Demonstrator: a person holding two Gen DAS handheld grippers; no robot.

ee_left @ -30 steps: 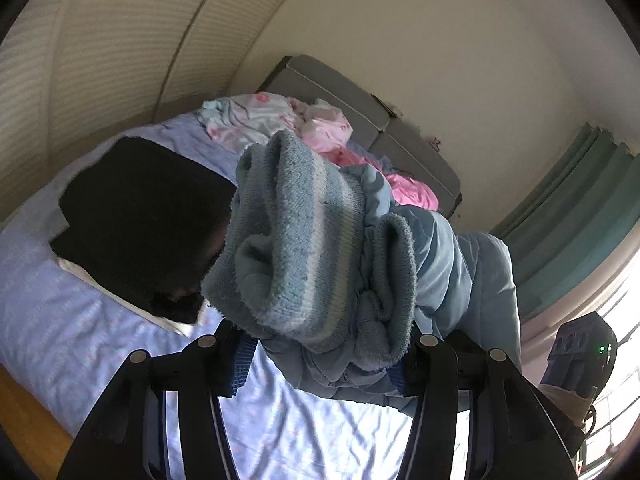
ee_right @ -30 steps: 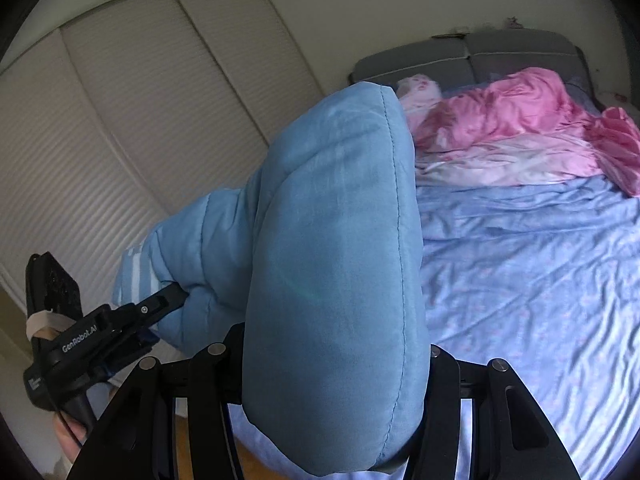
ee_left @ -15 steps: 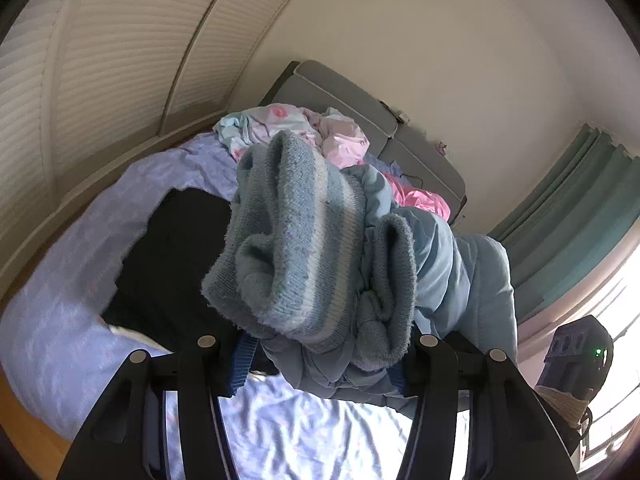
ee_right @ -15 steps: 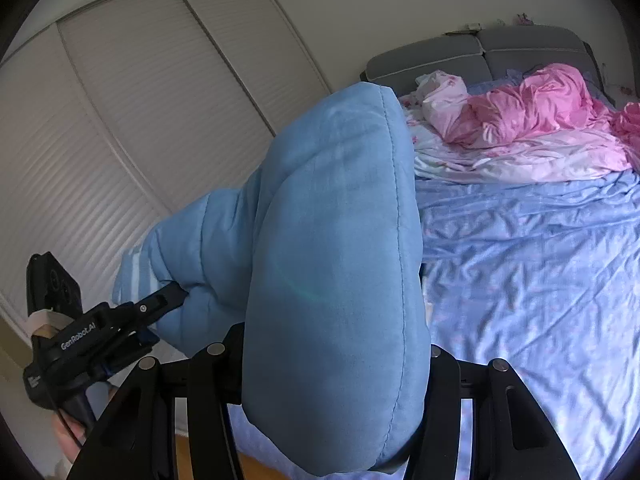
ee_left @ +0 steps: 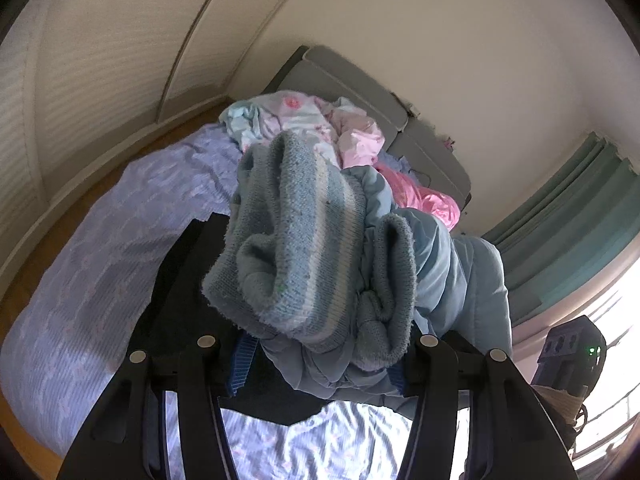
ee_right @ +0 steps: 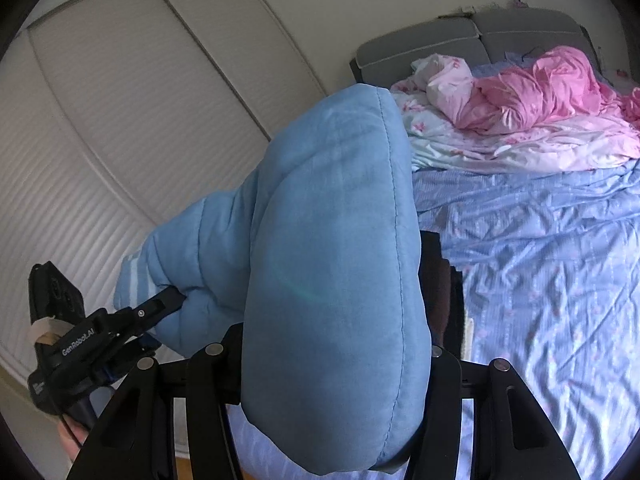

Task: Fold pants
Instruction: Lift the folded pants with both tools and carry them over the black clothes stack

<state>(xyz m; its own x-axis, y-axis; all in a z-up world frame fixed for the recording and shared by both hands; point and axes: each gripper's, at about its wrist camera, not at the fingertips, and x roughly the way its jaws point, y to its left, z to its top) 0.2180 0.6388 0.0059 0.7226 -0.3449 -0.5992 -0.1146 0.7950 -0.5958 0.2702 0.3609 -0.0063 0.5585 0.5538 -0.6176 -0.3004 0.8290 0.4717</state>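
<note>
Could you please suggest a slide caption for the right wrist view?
Right tool shut on blue pants above the bed; left tool grips the far end.

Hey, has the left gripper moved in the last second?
Yes. The left gripper, shut on the blue pants, has swung over the black garment; the grey headboard sits lower in its view.

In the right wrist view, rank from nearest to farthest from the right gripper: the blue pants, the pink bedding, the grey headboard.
1. blue pants, clamped in the right gripper
2. pink bedding, upper right on the bed
3. grey headboard, behind it at the wall
</note>
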